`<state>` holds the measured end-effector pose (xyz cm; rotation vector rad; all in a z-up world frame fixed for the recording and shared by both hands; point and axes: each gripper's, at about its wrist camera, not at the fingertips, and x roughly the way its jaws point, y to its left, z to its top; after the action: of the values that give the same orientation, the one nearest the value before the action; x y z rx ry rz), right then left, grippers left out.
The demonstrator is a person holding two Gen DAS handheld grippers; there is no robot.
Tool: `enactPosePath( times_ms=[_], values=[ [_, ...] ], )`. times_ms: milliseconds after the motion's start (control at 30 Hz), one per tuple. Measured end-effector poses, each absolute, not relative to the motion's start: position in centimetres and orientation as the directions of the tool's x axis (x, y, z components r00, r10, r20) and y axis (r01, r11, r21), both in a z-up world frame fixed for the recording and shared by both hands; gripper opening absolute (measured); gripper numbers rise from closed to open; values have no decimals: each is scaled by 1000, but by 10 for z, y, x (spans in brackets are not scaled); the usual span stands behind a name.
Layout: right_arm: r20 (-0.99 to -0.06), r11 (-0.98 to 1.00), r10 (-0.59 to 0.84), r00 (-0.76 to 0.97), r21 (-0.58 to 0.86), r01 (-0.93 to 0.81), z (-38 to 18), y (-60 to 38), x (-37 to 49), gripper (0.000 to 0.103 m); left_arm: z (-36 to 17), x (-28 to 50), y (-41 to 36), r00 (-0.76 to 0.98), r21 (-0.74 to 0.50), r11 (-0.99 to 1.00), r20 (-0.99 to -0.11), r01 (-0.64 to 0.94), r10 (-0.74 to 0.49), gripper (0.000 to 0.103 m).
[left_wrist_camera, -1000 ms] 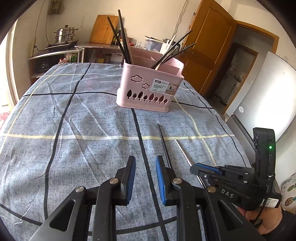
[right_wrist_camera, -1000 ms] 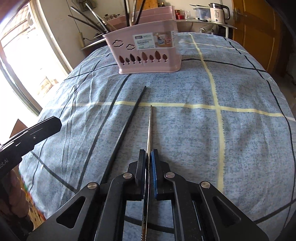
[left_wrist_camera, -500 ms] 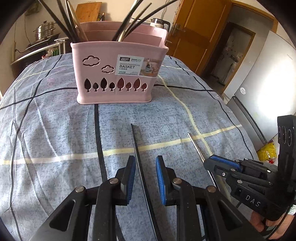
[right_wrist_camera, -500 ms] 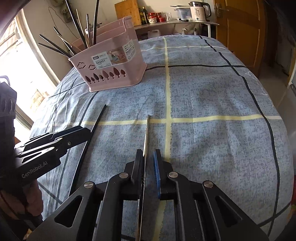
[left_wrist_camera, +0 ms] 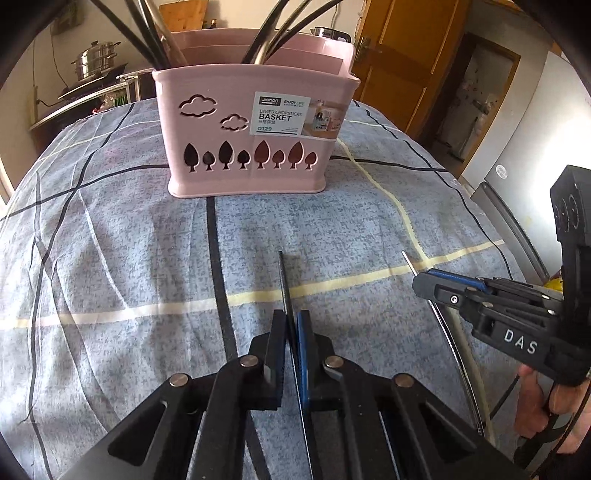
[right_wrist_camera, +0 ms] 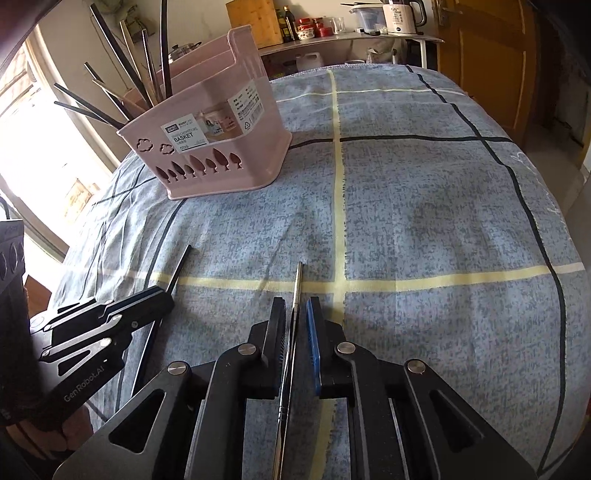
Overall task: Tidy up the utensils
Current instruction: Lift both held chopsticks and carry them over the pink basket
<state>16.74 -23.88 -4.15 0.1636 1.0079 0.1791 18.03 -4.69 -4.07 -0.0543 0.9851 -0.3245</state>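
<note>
A pink chopstick basket (left_wrist_camera: 255,136) stands on the checked cloth, with several dark utensils sticking out of it; it also shows in the right wrist view (right_wrist_camera: 210,147). My left gripper (left_wrist_camera: 291,321) is shut on a black chopstick (left_wrist_camera: 282,277) whose tip points toward the basket. My right gripper (right_wrist_camera: 295,314) is shut on a thin metal chopstick (right_wrist_camera: 297,284). The right gripper shows at the right of the left wrist view (left_wrist_camera: 480,295), with the metal chopstick's tip (left_wrist_camera: 408,260) sticking out of it. The left gripper shows at the left of the right wrist view (right_wrist_camera: 110,321).
The blue-grey checked cloth (right_wrist_camera: 424,206) covers the table. A counter with a steel pot (left_wrist_camera: 94,62) stands behind the table, a shelf with a kettle (right_wrist_camera: 400,14) beside it. A wooden door (left_wrist_camera: 399,59) and a grey fridge (left_wrist_camera: 528,155) stand to the right.
My left gripper moved forward over the black chopstick and shut on it. Both grippers have moved closer to the basket. The right gripper stays shut on the metal chopstick.
</note>
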Motion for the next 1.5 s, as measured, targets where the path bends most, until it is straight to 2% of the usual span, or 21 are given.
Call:
enactPosePath(
  times_ms=[133,333,400,533,633,833,1233,1500],
  values=[
    [-838,979,205,506,184,-91,-41,-233,175,12,-40,181,-45,494,-195,951,-818,242,-293,6],
    [-853,981,193,485,164,-102,-40,-230,184,12,-39,194,-59,477,-136,954,-841,268,-254,8],
    [-854,984,178,490,148,-100,-40,-231,185,6,-40,197,-60,479,-135,953,-840,271,-256,8],
    [-853,982,190,487,158,-106,-40,-232,187,4,-41,200,-63,488,-108,955,-840,278,-237,5],
    [-846,976,216,488,191,-102,-37,-235,186,4,-39,203,-64,480,-131,951,-839,278,-256,4],
    [-797,966,257,546,234,-114,-10,-238,178,4,-5,196,-57,540,-145,944,-790,297,-291,4],
    [-642,955,294,708,225,-192,85,-229,160,4,104,180,-39,691,-156,930,-631,332,-353,4],
    [-603,954,298,740,211,-212,104,-226,151,4,142,165,-30,743,-140,928,-563,346,-362,4]
  ],
)
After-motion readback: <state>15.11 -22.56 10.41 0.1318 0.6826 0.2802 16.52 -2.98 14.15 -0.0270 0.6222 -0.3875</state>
